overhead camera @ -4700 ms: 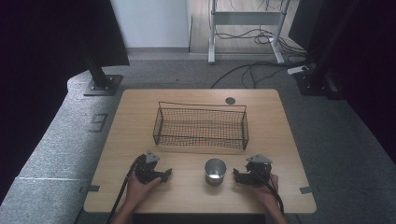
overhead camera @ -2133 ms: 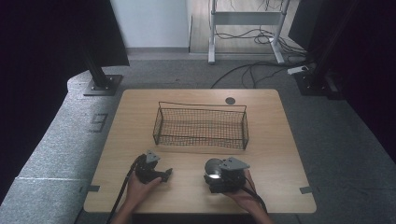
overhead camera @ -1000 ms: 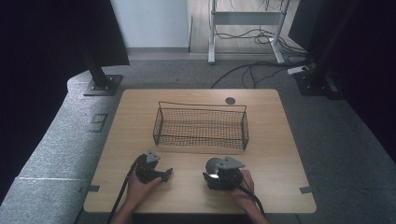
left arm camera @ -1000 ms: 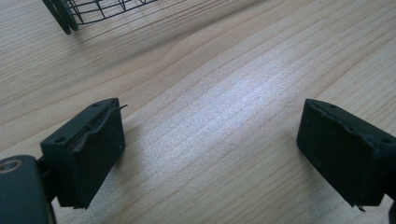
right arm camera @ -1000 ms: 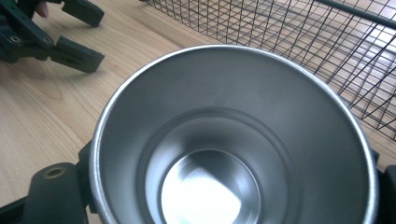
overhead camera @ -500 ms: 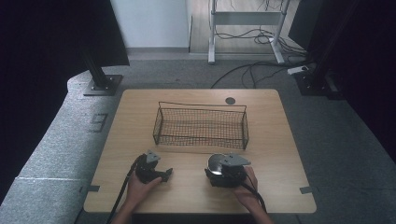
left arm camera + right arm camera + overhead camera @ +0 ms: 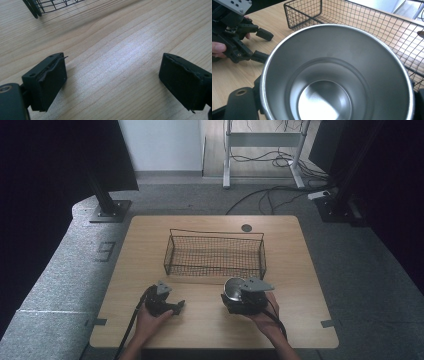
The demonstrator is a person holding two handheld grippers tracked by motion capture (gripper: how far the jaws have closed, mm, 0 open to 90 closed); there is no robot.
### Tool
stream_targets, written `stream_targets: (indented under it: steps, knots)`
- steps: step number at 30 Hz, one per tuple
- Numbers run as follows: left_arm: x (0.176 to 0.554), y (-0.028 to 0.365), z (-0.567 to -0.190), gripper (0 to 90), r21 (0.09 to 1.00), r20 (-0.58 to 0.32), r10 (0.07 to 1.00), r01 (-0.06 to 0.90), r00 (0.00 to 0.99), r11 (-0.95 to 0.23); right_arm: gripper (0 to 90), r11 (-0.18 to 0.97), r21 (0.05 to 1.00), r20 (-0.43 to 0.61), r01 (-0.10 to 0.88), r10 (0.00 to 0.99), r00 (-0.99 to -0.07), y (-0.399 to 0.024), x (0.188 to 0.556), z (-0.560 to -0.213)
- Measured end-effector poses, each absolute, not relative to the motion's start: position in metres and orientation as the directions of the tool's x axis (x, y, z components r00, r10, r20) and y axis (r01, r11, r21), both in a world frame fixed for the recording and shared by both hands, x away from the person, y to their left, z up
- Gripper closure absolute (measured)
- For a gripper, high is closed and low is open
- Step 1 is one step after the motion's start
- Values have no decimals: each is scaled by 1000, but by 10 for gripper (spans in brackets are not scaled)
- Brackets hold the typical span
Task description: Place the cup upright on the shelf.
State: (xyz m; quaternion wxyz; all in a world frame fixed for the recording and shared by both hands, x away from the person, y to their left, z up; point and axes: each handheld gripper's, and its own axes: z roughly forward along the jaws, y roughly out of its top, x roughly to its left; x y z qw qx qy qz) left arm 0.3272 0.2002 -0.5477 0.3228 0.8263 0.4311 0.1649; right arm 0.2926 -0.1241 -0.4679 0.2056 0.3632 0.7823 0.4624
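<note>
The wooden table (image 7: 300,270) is mostly bare, with open room on all sides of the black wire basket (image 7: 215,252) standing at its middle, top open and apparently empty. Just near of the basket's right end, the right gripper (image 7: 240,296) holds a stainless steel cup (image 7: 337,75) by its wall, tilted; it looks rigid, light and slick, so a firm hold near the rim seems wise. The left gripper (image 7: 112,85) rests wide apart over bare wood
</note>
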Motion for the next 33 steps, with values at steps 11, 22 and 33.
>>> stream_targets:
  steps: [11, 22, 33]
  knots:
    - [327, 200, -548, 80, 675, -5, 819, 606, 574, -421, 181, 310, 873, 29, 377, 738, -674, -119, 297, -457]
    - [326, 200, -547, 82, 675, -4, 819, 606, 574, -421, 181, 309, 879, 14, 364, 746, -666, -119, 305, -442]
    - [326, 200, -547, 82, 674, -5, 818, 607, 575, -422, 181, 285, 884, 33, 370, 752, -658, -124, 316, -431]
